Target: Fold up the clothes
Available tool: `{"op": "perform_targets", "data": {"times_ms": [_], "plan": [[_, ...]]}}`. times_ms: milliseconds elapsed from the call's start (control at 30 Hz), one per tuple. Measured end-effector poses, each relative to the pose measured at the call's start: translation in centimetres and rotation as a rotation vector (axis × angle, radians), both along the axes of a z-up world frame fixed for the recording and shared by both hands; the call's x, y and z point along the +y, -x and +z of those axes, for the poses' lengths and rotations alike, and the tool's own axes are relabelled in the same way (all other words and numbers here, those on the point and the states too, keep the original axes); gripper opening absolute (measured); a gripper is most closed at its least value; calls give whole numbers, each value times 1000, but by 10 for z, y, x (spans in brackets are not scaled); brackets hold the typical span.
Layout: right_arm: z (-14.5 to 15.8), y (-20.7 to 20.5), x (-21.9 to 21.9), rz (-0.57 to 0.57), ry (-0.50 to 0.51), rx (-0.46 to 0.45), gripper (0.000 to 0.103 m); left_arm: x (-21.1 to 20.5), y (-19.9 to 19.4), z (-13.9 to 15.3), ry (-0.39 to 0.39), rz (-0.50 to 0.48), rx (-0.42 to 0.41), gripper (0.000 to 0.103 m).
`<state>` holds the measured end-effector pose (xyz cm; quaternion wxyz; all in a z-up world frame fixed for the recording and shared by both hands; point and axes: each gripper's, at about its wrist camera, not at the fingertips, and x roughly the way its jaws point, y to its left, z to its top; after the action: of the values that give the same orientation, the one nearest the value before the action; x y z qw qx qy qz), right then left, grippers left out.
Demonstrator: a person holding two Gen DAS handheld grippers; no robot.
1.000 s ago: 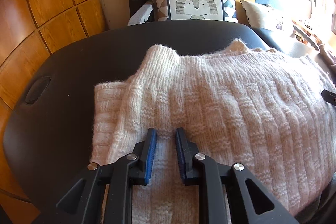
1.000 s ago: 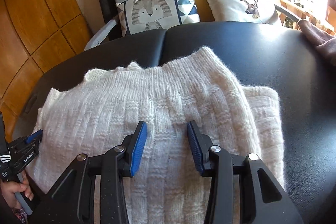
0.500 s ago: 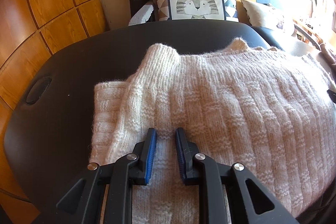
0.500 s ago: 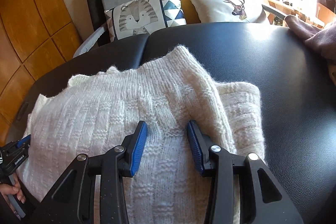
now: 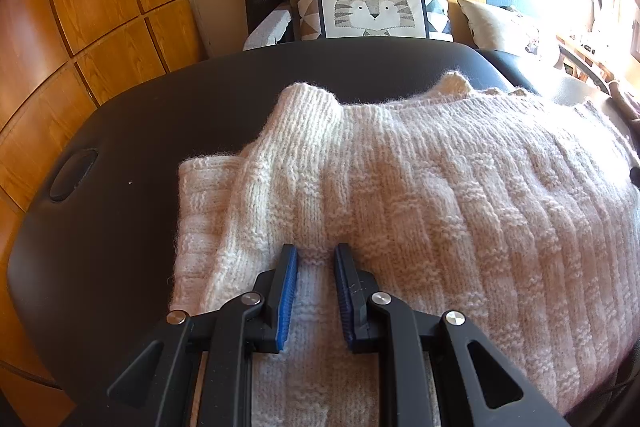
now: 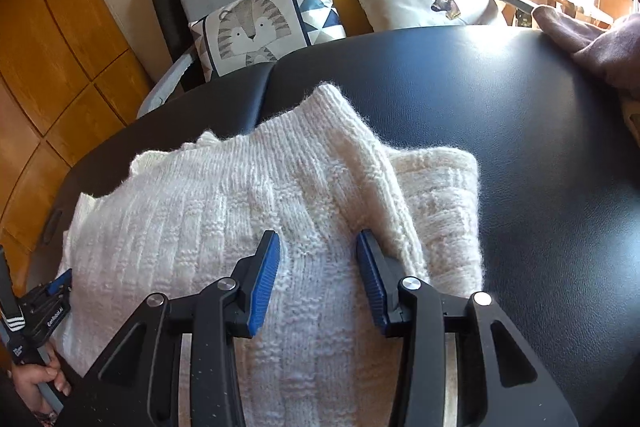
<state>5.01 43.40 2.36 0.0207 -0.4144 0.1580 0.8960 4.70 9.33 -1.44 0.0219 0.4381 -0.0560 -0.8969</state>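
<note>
Comparing this moment with the second before it, very little had changed on the left and only a slight shift showed on the right. The left gripper (image 5: 316,267) sat exactly where it had been, its narrow jaws clenched on a puckered ridge of the cream knit sweater (image 5: 440,195) near its front edge. The right gripper (image 6: 318,267) had kept the same wider gap, and the thick knit filled that gap from pad to pad, the ribs drawing in toward it, so it too read as grasping the sweater rather than hanging free. What had altered was the right wrist view: the sweater's folded right side now sat lower and further left in it, and more of the grey garment (image 6: 600,43) at the far right edge of the black padded table (image 6: 520,155) had come into view, which pointed to a small roll and drift of that hand. The sweater itself lay flat on the table as before, sides already turned in, collar end toward the tiger cushion (image 6: 256,27). Judged from that, both front corners were secured and the fold of the front edge toward the collar had not yet begun.
</note>
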Motion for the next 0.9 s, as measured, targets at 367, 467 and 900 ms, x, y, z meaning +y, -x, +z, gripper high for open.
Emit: {"op": "perform_targets", "data": {"times_ms": [367,467,900], "plan": [[13,-9,4,-38,69,-16,44,0,1,0,6,1,-2,19],[17,-15,4,-33,91,9,49,1,1,0,10,2,-1,19],[0,-10,-2,10,5,-11,52,4,-1,0,13,7,0,19]]}}
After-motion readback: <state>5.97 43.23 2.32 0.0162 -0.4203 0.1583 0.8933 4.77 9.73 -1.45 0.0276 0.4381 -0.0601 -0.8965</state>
